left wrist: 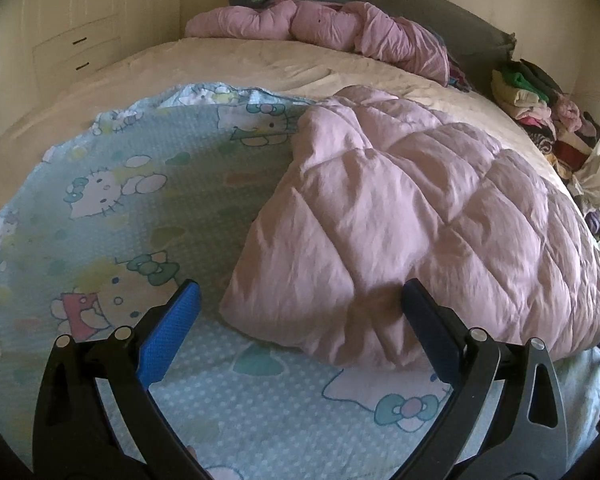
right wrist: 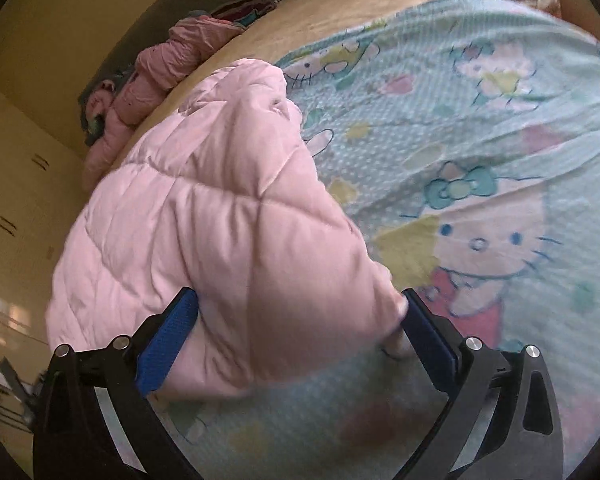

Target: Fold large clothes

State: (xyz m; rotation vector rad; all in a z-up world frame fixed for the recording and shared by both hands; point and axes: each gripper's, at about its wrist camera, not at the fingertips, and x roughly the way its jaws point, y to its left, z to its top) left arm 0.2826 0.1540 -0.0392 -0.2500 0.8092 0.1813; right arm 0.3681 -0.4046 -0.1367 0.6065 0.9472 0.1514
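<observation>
**A:** What are you holding right now?

**B:** You are holding a hand-held gripper in each hand, over a bed (left wrist: 228, 60). Your left hand-held gripper (left wrist: 300, 300) is standing wide open, with its blue pads (left wrist: 170, 332) far apart. It is gripping nothing.

**A:** And the other one?

**B:** Your right hand-held gripper (right wrist: 300, 304) is standing wide open too. A puffy end of the pink quilted coat (right wrist: 220, 216) is bulging in between its two fingers. The right finger is sitting just beside the coat's edge, maybe touching it. The jaws are not squeezing the coat.

**A:** Where is the coat lying?

**B:** The pink quilted coat (left wrist: 400, 216) is lying bunched up on a light blue blanket with cartoon cats (left wrist: 140, 208). In the left view it is filling the right side, and its near corner is sitting between the open fingers. The blanket is spreading out flat over the cream bed cover.

**A:** What else are you seeing?

**B:** Another pink puffy bundle (left wrist: 324, 28) is lying at the head of the bed. A pile of mixed clothes (left wrist: 540, 108) is sitting at the far right side of the bed. Cream cupboards with dark handles (left wrist: 80, 8) are standing by the wall on the left.
</observation>
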